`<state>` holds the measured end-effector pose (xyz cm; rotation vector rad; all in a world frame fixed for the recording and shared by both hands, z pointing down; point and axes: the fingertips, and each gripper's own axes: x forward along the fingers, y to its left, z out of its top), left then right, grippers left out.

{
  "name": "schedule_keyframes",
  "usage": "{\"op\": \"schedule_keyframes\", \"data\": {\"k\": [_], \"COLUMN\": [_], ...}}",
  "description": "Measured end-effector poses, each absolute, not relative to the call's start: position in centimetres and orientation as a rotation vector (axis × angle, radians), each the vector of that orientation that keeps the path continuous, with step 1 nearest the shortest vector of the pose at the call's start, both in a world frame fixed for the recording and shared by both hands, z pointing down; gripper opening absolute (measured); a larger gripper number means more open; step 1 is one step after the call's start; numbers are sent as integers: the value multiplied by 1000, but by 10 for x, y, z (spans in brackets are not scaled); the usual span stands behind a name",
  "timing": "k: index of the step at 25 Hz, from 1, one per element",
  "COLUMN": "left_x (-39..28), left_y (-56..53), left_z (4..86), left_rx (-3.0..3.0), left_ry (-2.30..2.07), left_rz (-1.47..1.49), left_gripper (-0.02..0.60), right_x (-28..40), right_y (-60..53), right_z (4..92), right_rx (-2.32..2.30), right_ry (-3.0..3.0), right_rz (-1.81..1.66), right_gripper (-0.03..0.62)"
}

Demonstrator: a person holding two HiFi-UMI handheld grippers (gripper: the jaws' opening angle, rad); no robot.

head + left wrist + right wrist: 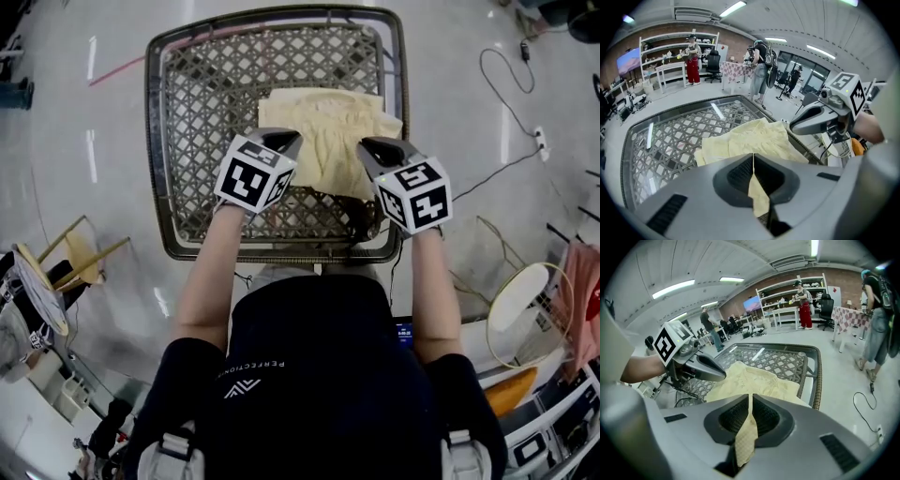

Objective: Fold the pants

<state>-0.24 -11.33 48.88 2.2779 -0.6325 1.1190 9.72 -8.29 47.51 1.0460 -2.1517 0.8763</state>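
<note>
Jaws of my left gripper [286, 142] and right gripper [373, 150] clamp the pants [328, 127] at six o'clock; uneven pulling could slip either thin pinch.

Yellow pants [328, 131] on wicker tbl [187, 141].

I'm seeing pale yellow pants [323, 131] and a table [197, 122] showing a grey-brown woven diamond lattice pattern.
</note>
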Motion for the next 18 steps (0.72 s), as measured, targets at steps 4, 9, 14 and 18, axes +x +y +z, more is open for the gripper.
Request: {"op": "schedule_keyframes", "data": {"k": [4, 9, 14, 18], "left_x": [-3, -13, -17, -23], "left_y": [-95, -76, -49, -36], "left_z": [470, 450, 441, 443], "left_rx": [2327, 2334, 2356, 2372], "left_ry": [-667, -791, -783, -797], "left_rz": [1055, 959, 911, 896], "left_gripper": [14, 14, 14, 14], "right_x": [96, 94, 87, 85], "right_y": [-67, -43, -18, -4], "right_z": [464, 455, 442, 441], "right_rx": [1128, 1227, 1322, 1375], "right_ry": [-2154, -2146, -2144, -2129], "right_rz": [862, 875, 909, 910], "right_gripper": [48, 44, 44, 44]}}
